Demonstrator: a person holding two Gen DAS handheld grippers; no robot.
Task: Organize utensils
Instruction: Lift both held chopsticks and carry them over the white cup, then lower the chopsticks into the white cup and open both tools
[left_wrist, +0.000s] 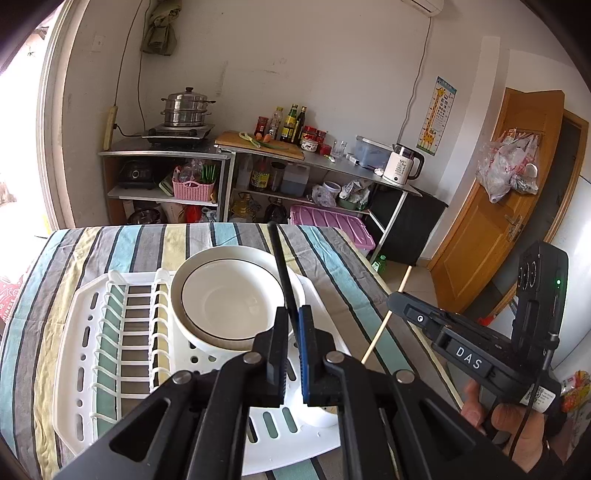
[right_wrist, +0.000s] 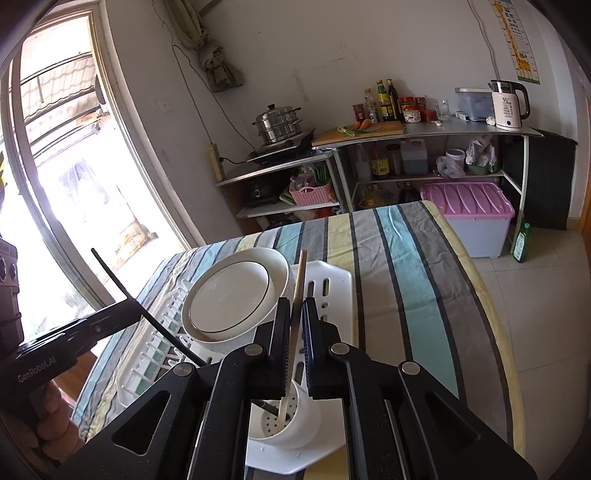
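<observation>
The left tool (left_wrist: 293, 325) is clamped on a thin black chopstick (left_wrist: 281, 271), which stands up between its two fingers and leans a little away from the camera. In the right wrist view the lower end of this black chopstick (right_wrist: 147, 317) goes down into a white round plastic utensil cup with holes in the bottom (right_wrist: 295, 424), which sits at the near corner of a white plastic dish rack (right_wrist: 328, 291).

The right tool (right_wrist: 295, 325) is clamped on a pale wooden chopstick (right_wrist: 297, 295). This chopstick is almost upright, and its lower end also rests inside the white cup, beside the black one. In the left wrist view the wooden chopstick (left_wrist: 382, 326) shows as a light stick that runs from the right tool (left_wrist: 397, 297) down to the right of the dish rack (left_wrist: 88, 332).

Behind the cup, two white round ceramic bowls with a dark rim line (left_wrist: 229, 295) stand stacked in the dish rack, the smaller inside the bigger. To the left of the bowls, the slotted part of the rack has no dishes in it. The dish rack lies on the surface, which is covered with a striped cloth in blue, grey and yellow (right_wrist: 406, 266).
</observation>
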